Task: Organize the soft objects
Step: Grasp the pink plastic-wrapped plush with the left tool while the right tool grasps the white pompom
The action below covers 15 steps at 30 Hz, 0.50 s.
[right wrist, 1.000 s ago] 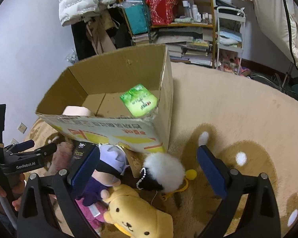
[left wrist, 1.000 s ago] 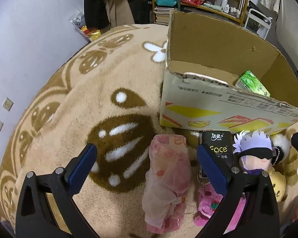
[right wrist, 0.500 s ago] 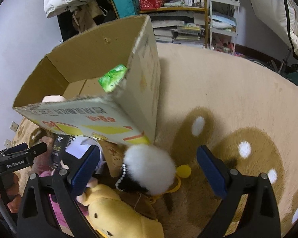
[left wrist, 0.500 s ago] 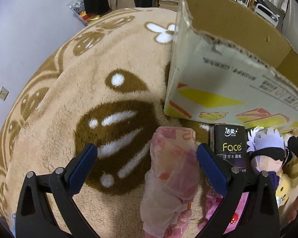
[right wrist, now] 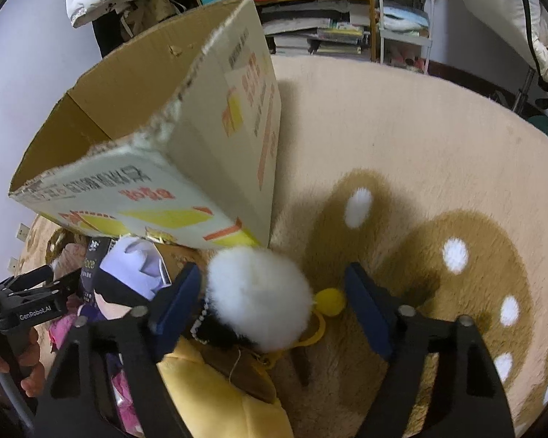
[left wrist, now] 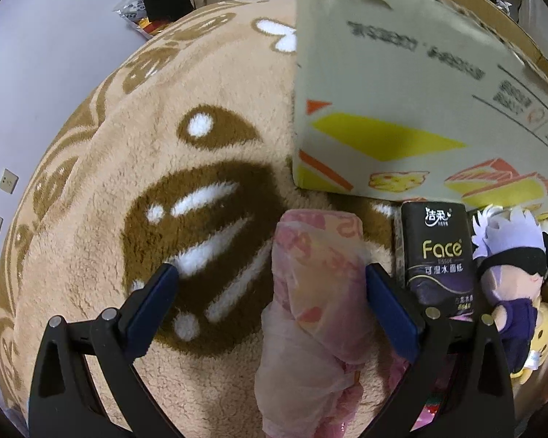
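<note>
Both grippers have dropped lower and closer to the cardboard box point(left wrist: 413, 109) since the earlier frames, so its interior no longer shows from the left wrist. Left gripper point(left wrist: 270, 284): fingers spread wide, holding nothing; the right-hand finger point(left wrist: 391, 314) lies against or just beside the pink wrapped bundle point(left wrist: 318, 299), contact not certain. That bundle lies on the rug point(left wrist: 128, 146) just in front of the box, its long axis running from the camera toward the box wall; it is soft, pink-printed and sheathed in translucent film. Beside it on the box's near side stands a black "Face" tissue pack point(left wrist: 438, 255), long axis parallel, then a white-haired blindfolded doll point(left wrist: 507, 266). Right gripper point(right wrist: 270, 292): fingers wide, straddling the white pompom point(right wrist: 255, 292) without closing on it; the pompom sits at the box's near corner, round and fluffy, with a yellow ball point(right wrist: 330, 301) touching its side. A yellow plush point(right wrist: 215, 398) lies below it.
</note>
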Each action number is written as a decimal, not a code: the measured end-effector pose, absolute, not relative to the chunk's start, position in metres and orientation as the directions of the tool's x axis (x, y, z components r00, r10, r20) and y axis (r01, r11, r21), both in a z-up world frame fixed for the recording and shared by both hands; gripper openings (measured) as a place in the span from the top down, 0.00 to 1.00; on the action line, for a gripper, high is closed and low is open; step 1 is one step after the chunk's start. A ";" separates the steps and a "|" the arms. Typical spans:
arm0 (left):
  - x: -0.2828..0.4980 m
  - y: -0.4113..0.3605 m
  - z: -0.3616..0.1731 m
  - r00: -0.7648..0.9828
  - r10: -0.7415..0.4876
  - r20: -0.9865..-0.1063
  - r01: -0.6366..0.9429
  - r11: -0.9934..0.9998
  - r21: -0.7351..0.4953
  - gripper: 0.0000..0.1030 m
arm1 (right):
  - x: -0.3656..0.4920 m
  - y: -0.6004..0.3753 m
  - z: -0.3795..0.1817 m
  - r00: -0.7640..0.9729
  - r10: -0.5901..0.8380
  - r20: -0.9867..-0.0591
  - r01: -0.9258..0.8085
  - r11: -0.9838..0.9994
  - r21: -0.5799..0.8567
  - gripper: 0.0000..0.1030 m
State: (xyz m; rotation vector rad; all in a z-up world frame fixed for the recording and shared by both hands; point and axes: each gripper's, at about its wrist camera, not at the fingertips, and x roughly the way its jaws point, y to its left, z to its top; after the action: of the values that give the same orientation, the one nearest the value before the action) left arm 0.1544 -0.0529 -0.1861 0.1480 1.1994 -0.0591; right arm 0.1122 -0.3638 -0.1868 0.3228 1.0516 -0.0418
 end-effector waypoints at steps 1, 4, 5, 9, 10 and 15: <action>0.153 -0.054 -0.186 0.362 0.032 -0.932 0.127 0.988 0.083 0.03 | 0.113 -0.364 -0.188 0.495 0.122 -0.860 0.186 0.952 0.242 0.23; 0.152 -0.054 -0.187 0.359 0.027 -0.933 0.128 0.989 0.077 0.04 | 0.114 -0.363 -0.190 0.490 0.129 -0.862 0.179 0.953 0.244 0.27; 0.151 -0.054 -0.187 0.358 0.023 -0.934 0.125 0.989 0.073 0.06 | 0.115 -0.363 -0.191 0.486 0.131 -0.864 0.174 0.955 0.242 0.29; 0.150 -0.054 -0.188 0.344 -0.008 -0.939 0.126 0.991 0.038 0.16 | 0.114 -0.357 -0.194 0.474 0.138 -0.869 0.159 0.958 0.239 0.37; 0.149 -0.055 -0.187 0.343 -0.010 -0.939 0.129 0.991 0.037 0.20 | 0.113 -0.354 -0.194 0.473 0.134 -0.871 0.156 0.960 0.232 0.38; 0.146 -0.062 -0.185 0.340 -0.008 -0.940 0.143 0.989 0.043 0.32 | 0.109 -0.349 -0.193 0.470 0.152 -0.870 0.145 0.958 0.246 0.48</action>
State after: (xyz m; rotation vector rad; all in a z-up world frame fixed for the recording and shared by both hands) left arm 0.1458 -0.0619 -0.1850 0.1258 1.2203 -0.0987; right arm 0.1093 -0.3494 -0.1932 0.3041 1.0866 0.0047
